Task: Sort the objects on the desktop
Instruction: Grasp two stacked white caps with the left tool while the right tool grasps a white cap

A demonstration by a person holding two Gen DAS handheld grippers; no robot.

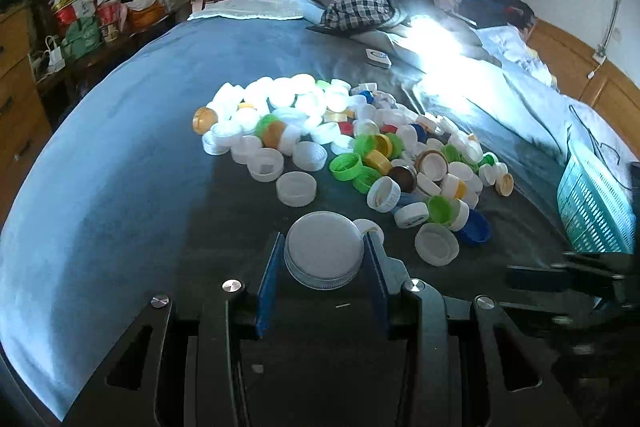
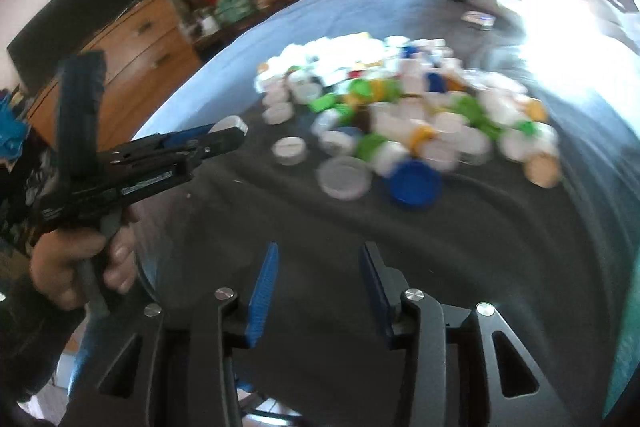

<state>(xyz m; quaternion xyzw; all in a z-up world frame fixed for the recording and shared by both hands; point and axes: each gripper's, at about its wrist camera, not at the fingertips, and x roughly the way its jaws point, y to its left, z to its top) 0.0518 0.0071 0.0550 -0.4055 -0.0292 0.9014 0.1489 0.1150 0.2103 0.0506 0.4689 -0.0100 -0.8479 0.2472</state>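
Bed [image 1: 120,187] (blue-sheeted) bears caps [image 1: 340,147].

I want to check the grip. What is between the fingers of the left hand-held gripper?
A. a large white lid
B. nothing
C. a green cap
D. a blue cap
A: the left hand-held gripper has a large white lid between its fingers.

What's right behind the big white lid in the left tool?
Behind the big white lid a smaller white cap peeks out at its upper right edge, mostly covered. Beyond lies dark cloth, then the pile of caps. Anything directly under the lid is hidden.
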